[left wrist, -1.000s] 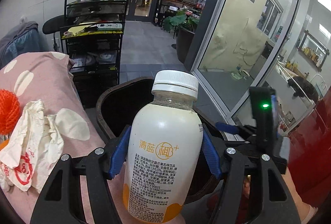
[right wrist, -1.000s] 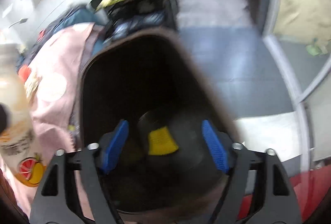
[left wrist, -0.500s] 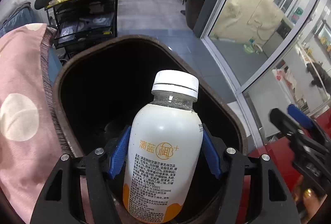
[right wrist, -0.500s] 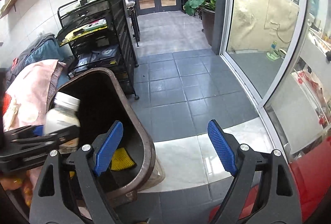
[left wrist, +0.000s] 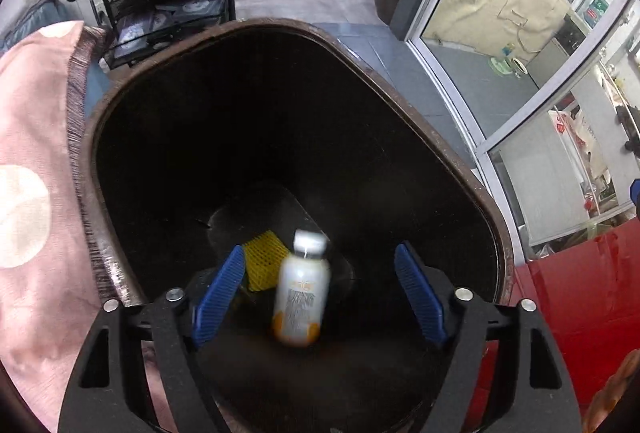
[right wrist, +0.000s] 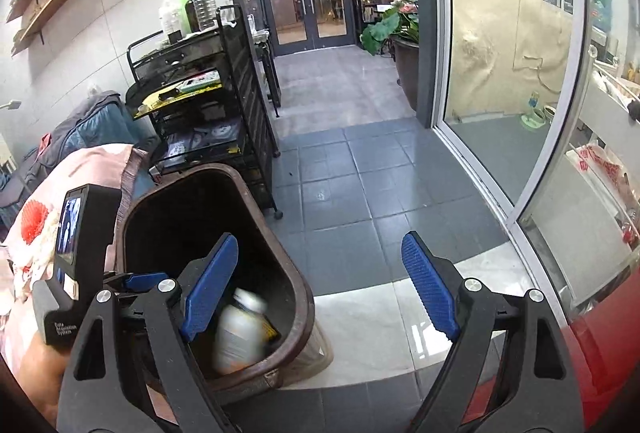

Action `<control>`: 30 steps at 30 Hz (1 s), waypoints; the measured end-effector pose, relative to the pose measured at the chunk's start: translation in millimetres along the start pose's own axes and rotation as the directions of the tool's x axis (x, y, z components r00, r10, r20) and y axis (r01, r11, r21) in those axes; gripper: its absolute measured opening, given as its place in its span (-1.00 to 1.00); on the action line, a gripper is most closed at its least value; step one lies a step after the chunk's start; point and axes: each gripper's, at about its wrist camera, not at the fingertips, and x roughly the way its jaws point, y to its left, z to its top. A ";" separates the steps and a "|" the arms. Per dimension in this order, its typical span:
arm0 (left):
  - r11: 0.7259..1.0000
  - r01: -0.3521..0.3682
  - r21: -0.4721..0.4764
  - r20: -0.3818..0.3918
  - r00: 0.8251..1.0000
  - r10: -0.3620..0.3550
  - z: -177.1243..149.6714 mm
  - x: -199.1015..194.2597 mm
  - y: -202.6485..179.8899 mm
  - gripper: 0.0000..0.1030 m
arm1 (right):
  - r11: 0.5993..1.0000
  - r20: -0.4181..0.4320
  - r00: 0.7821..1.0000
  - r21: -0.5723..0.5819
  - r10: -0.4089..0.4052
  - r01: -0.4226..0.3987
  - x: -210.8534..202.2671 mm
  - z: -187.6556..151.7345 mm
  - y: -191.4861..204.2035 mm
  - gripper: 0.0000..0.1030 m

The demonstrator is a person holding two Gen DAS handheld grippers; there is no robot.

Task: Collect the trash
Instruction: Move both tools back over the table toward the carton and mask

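Note:
A white drink bottle (left wrist: 301, 296) with a white cap is blurred inside the dark brown trash bin (left wrist: 416, 101), free of my fingers. It also shows in the right wrist view (right wrist: 240, 333) inside the bin (right wrist: 298, 287). My left gripper (left wrist: 320, 295) is open and empty above the bin's mouth. A yellow foam net (left wrist: 262, 263) lies on the bin's bottom. My right gripper (right wrist: 320, 287) is open and empty, to the right of the bin over the tiled floor. The left gripper's body (right wrist: 76, 253) shows at the bin's left side.
A pink cloth with pale dots (left wrist: 36, 169) covers the surface left of the bin, with a red net (right wrist: 34, 221) and crumpled paper on it. A black wire cart (right wrist: 208, 113) stands behind the bin. A glass partition (right wrist: 500, 73) runs along the right. A red surface (left wrist: 580, 293) lies at lower right.
My left gripper opened and let go of the bottle, which dropped into the bin. My right gripper lifted and tilted up toward the room.

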 end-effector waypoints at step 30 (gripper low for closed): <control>0.903 -0.310 -0.297 0.454 0.786 0.419 -158.5 -212.8 102.6 0.88 | 0.768 -0.197 0.797 -0.215 0.571 -0.603 -15.1 -12.3 221.7 0.76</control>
